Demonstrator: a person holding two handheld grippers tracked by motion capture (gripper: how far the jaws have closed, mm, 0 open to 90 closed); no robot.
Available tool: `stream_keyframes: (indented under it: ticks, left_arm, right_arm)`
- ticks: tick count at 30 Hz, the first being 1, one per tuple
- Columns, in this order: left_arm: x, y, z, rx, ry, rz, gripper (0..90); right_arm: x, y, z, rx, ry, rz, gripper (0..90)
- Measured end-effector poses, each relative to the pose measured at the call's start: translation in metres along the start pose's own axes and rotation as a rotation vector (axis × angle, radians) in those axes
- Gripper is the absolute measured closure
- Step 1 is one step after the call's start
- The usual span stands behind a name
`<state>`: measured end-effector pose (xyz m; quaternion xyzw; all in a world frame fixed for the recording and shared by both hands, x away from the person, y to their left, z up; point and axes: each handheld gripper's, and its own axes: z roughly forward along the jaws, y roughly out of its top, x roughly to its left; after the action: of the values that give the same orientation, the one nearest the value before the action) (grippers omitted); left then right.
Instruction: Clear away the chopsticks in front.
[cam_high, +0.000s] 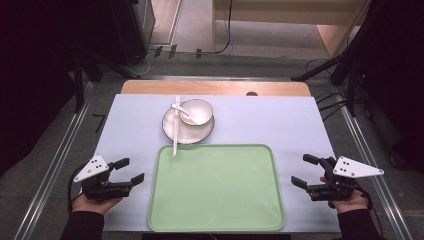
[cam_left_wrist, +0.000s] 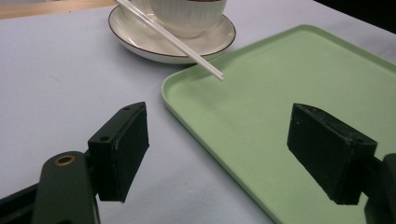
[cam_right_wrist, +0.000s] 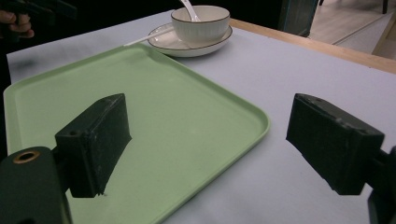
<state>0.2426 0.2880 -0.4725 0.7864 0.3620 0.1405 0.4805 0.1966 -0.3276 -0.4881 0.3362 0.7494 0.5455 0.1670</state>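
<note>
We saw the chopsticks (cam_high: 175, 125) lying across the plate (cam_high: 172, 131) near the table's far edge — tips toward the green tray (cam_high: 215, 210). A bowl (cam_high: 197, 112) held a spoon (cam_high: 178, 107). Both the left gripper (cam_high: 129, 170) and the right gripper (cam_high: 302, 170) stood spread, holding nothing.

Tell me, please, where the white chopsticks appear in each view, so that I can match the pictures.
High view: chopsticks lie across the plate's left side, tips by the tray's far edge.
Left gripper view: chopsticks run from top centre down-right, tips over the tray's corner.
Right gripper view: chopsticks show top centre-left, beside the plate.
Shared landmark: green tray.
</note>
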Motion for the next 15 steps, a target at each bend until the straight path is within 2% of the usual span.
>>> stream_keyframes:
  ticks: [15]
  left_arm:
    - [0.0007,0.0013,-0.003,-0.024,0.007,0.0,21.1]
  right_arm:
    - [-0.0001,0.0011,-0.0014,-0.025,0.005,0.004,13.6]
